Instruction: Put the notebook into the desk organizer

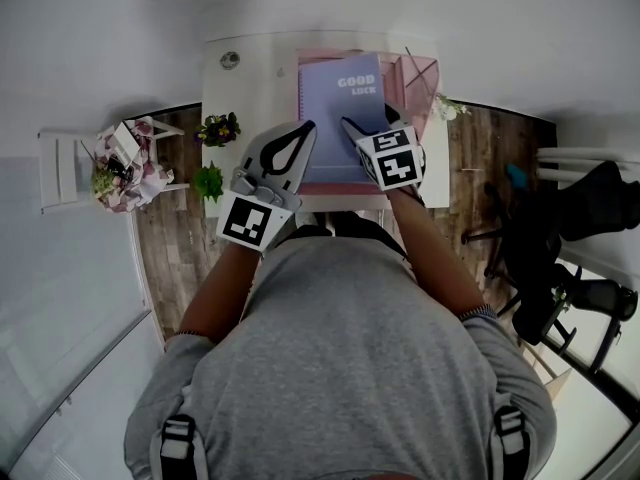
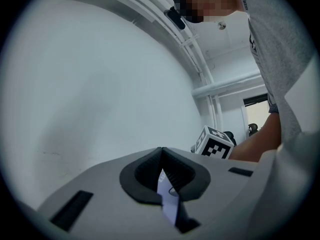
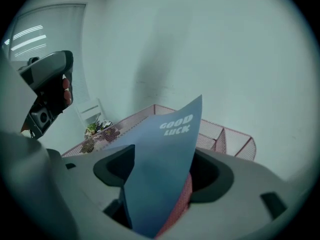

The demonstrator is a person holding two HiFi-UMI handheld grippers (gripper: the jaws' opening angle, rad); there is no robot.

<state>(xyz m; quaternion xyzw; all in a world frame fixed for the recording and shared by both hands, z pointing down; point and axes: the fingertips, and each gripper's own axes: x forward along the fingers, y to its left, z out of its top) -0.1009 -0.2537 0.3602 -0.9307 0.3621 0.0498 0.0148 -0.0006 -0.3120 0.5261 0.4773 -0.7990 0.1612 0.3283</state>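
Notebook (image 1: pixel 340 108) lying over desk organizer (image 1: pixel 418 71), insertion proceeding. Left gripper (image 1: pixel 309 126) jaws clamping notebook edge; right gripper (image 1: pixel 346 122) jaws standing apart around cover, not pressing. Next, probably: seating notebook fully inside organizer.

A white table (image 1: pixel 250 88) stands against a plain white wall (image 1: pixel 120 18). Dark wood-plank floor (image 1: pixel 165 258) shows on both sides of the table. Left of the table is a white chair (image 1: pixel 60 168) carrying a flower bouquet (image 1: pixel 125 163). Two small green plants (image 1: pixel 218 128) stand at the table's left edge. Right of the table is a black office chair (image 1: pixel 570 238), with bright light beyond it.
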